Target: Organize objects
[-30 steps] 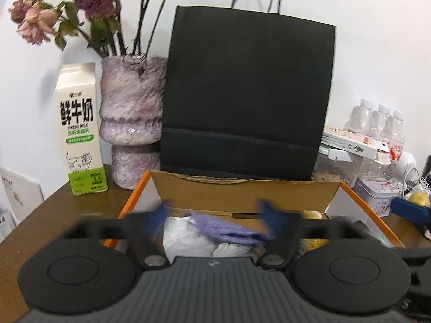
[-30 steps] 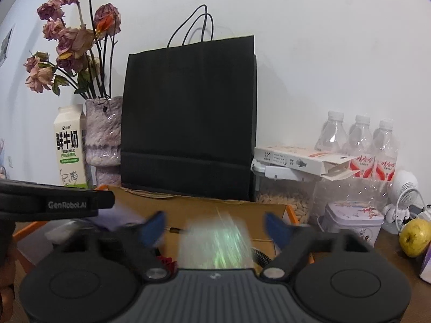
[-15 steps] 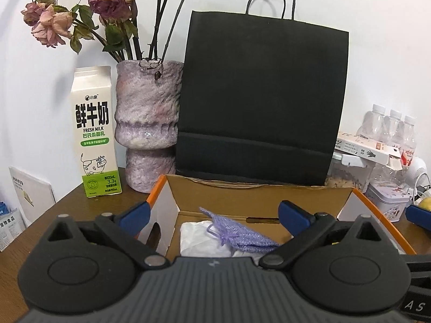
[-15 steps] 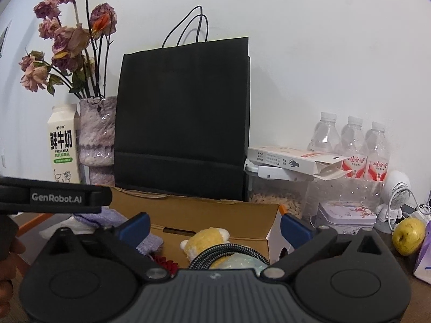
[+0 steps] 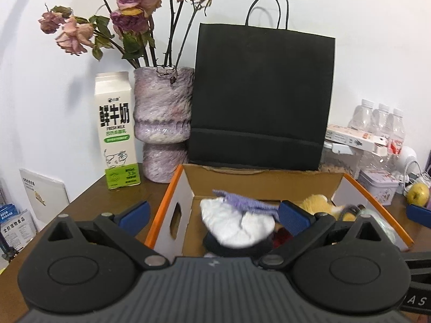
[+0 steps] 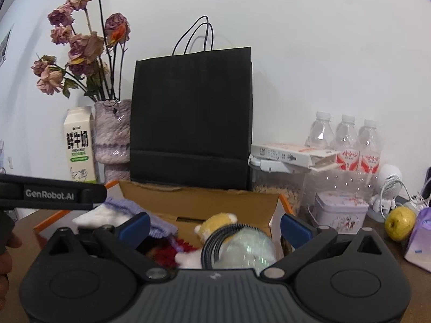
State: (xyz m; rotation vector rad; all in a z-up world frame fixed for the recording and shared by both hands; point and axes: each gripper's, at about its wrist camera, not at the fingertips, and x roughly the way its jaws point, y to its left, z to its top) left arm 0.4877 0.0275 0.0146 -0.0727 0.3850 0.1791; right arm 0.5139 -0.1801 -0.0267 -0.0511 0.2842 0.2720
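An open cardboard box [image 5: 264,181] with orange edges sits on the brown table and also shows in the right wrist view [image 6: 199,202]. Inside lie a white cloth [image 5: 234,222], a purple knit pouch [image 5: 246,204], a yellow plush toy [image 6: 215,224], a red item [image 6: 167,253] and a shiny clear ball with a black cord [image 6: 246,250]. My left gripper [image 5: 214,216] is open and empty above the box's left half. My right gripper [image 6: 215,227] is open and empty above the box's right half.
Behind the box stand a black paper bag [image 5: 261,97], a purple vase with dried roses [image 5: 163,126] and a milk carton [image 5: 117,132]. At right are water bottles [image 6: 347,140], a food jar [image 6: 280,188], a tin [image 6: 339,211], a yellow-green fruit [image 6: 400,222] and a small fan [image 6: 389,185].
Both grippers have opened wider and pulled up and back from the box. The purple pouch and the shiny ball now lie in the box.
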